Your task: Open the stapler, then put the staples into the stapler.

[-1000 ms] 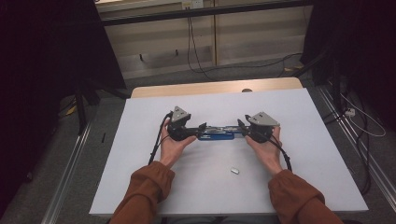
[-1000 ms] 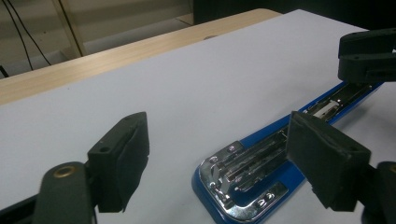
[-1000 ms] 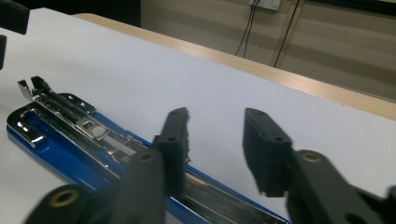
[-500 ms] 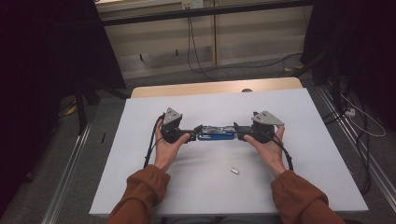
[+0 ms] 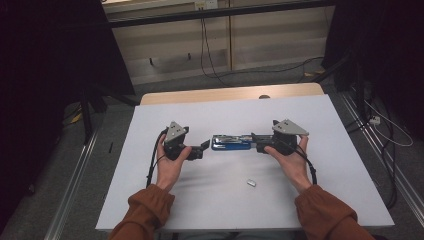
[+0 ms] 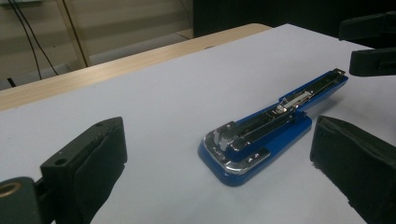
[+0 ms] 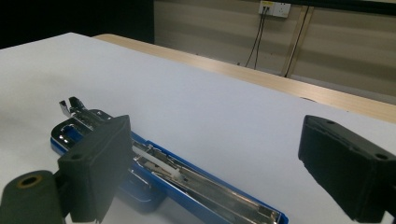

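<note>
A white sheet covers the table (image 5: 225, 200), leaving a bare wooden strip (image 5: 230, 94) along its far edge. A small silvery piece (image 5: 251, 183) lies toward the near edge, right of middle. Beyond the far edge, black cables (image 5: 206, 47) hang down a pale wall to the floor from a white socket (image 7: 273, 8). A metal rail (image 5: 70, 210) runs along the floor beside the left edge.

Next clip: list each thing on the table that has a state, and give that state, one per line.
Blue stapler: lying flat on the white table, opened out, staple channel exposed.
Left tongs: open, off the stapler's end, not touching.
Right tongs: open, at the stapler's other end.
Small metal piece: lying loose, apart from everything.
</note>
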